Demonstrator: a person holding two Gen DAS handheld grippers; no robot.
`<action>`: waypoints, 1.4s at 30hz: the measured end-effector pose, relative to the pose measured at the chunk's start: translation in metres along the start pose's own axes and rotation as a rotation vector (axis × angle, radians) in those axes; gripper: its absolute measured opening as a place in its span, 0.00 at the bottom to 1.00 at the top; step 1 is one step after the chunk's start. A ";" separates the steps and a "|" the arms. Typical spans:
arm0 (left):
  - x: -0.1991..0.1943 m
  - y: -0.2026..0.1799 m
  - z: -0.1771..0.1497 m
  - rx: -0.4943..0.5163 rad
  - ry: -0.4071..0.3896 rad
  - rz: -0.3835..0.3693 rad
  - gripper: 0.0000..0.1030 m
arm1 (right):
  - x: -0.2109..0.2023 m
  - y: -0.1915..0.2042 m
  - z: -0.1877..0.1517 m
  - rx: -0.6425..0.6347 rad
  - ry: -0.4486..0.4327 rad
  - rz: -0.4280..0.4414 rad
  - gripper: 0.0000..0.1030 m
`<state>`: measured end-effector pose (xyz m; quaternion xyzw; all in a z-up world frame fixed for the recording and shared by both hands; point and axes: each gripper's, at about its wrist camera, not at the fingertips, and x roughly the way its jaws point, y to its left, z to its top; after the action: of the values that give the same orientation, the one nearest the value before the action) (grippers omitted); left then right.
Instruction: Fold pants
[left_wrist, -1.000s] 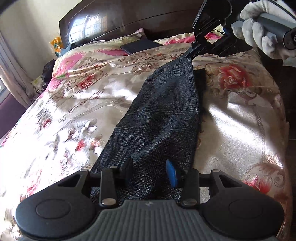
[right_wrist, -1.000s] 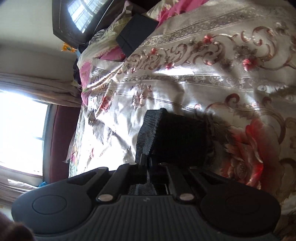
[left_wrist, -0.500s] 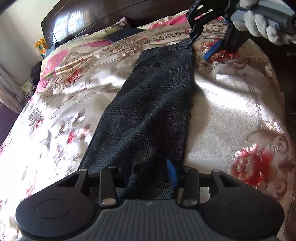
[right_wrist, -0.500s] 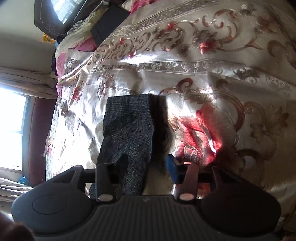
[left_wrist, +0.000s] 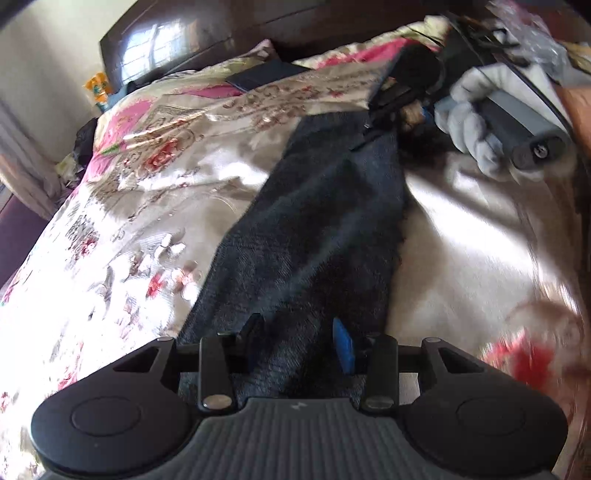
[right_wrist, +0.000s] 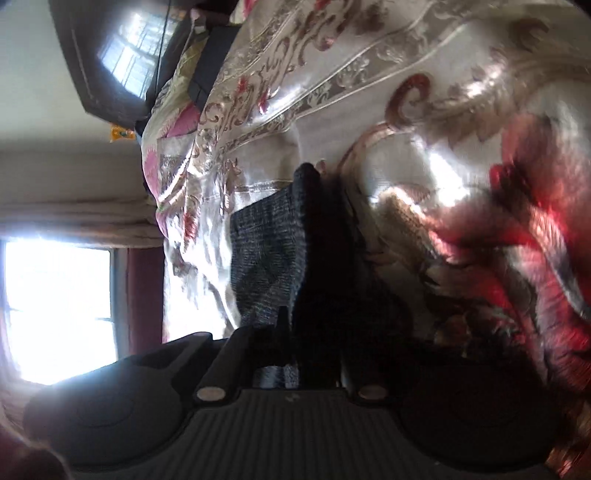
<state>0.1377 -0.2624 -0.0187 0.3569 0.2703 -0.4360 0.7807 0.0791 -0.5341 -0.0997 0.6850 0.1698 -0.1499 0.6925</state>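
Note:
Dark grey checked pants (left_wrist: 317, 236) lie lengthwise on the floral bedspread (left_wrist: 147, 206), folded into one long strip. My left gripper (left_wrist: 297, 341) is open, its fingers either side of the near end of the pants. My right gripper (left_wrist: 373, 125), held by a gloved hand (left_wrist: 476, 122), pinches the far end of the pants. In the right wrist view that gripper (right_wrist: 310, 332) is shut on the pants' (right_wrist: 269, 251) edge, which is raised a little off the bed.
A dark wooden headboard (left_wrist: 192, 40) runs along the far side. A dark flat object (left_wrist: 266, 74) lies near the pillows. A window (right_wrist: 55, 314) and curtain are at the left. The bed's right edge drops off beside the pants.
My right gripper was open half a second ago and has closed on the far end of the pants again. Both views have shifted and blurred with motion.

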 end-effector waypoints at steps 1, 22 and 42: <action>0.001 0.004 0.004 -0.022 -0.011 0.008 0.54 | -0.008 0.005 0.004 0.020 -0.014 0.043 0.06; 0.000 0.025 -0.021 -0.222 0.048 0.045 0.77 | 0.010 0.036 0.039 -0.301 0.060 -0.250 0.09; -0.052 0.096 -0.147 -0.408 0.062 0.317 0.82 | 0.001 0.110 -0.018 -0.539 -0.067 -0.141 0.06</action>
<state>0.1803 -0.0857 -0.0380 0.2430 0.3173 -0.2334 0.8864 0.1274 -0.5140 -0.0017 0.4573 0.2276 -0.1697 0.8428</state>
